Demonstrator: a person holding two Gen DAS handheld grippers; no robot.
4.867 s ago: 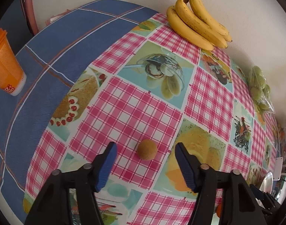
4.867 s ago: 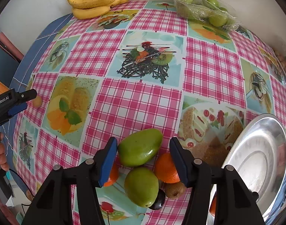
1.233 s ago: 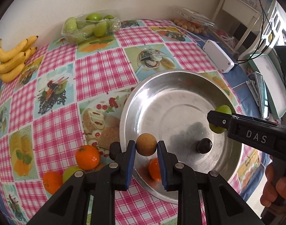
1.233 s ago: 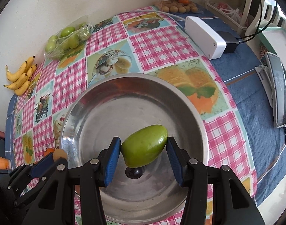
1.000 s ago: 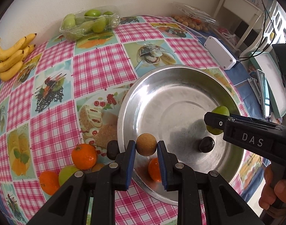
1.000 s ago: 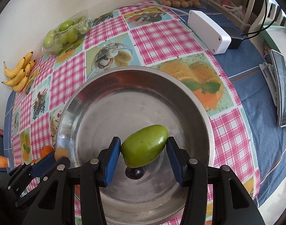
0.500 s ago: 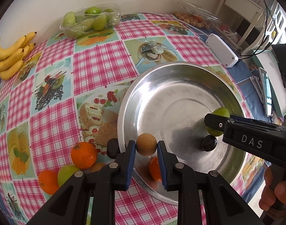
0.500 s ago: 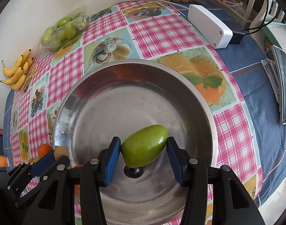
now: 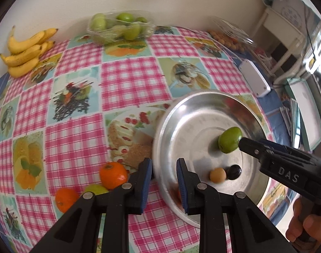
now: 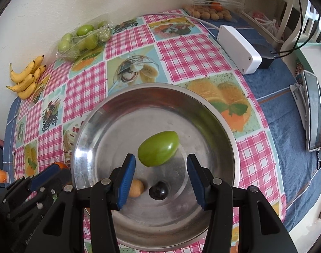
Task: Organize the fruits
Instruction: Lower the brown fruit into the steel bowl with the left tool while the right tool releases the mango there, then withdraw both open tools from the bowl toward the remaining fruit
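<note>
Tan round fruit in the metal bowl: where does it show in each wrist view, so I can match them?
Left wrist: the tan round fruit is lower right of centre, on the floor of the bowl.
Right wrist: it sits low, left of centre, partly behind a blue finger pad.
Shared landmark: the dark plum, immediately to its right in both views.
</note>
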